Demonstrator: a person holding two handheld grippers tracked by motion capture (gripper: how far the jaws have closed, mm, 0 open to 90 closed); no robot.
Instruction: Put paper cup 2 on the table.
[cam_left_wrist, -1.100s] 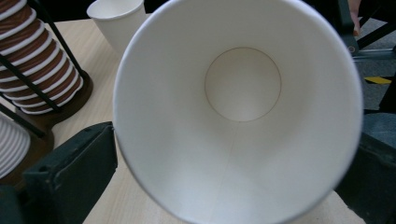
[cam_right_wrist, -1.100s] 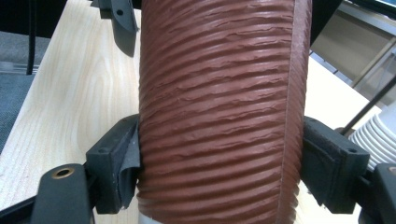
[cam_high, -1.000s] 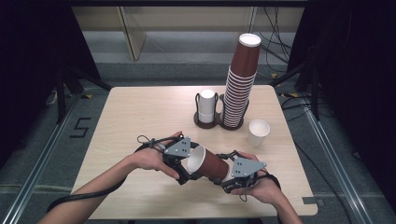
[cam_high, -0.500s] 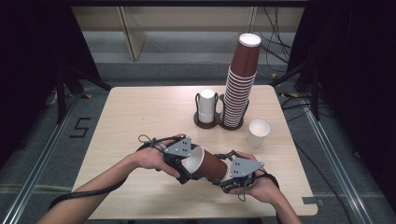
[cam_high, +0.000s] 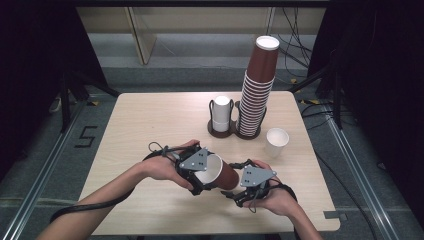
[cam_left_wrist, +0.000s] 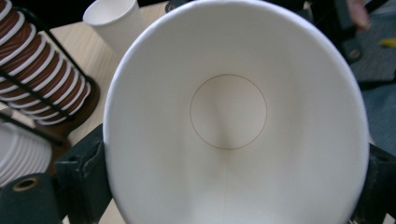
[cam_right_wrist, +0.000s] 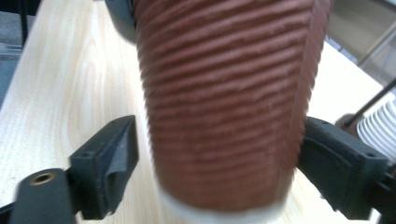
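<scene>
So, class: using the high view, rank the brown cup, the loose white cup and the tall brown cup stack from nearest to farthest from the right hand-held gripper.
1. Brown cup, lying between both hand-held grippers, just left of the right hand-held gripper.
2. Loose white cup, standing behind it, slightly right.
3. Tall brown cup stack, farther back in its holder.

Left half of the tabletop (cam_high: 145, 120) lies bare, open to a gripper. Toward the far right stand 2 racks: a tall stack of brown cups (cam_high: 256, 95) and white cups (cam_high: 221, 114), plus 1 loose white cup (cam_high: 276, 142).
</scene>
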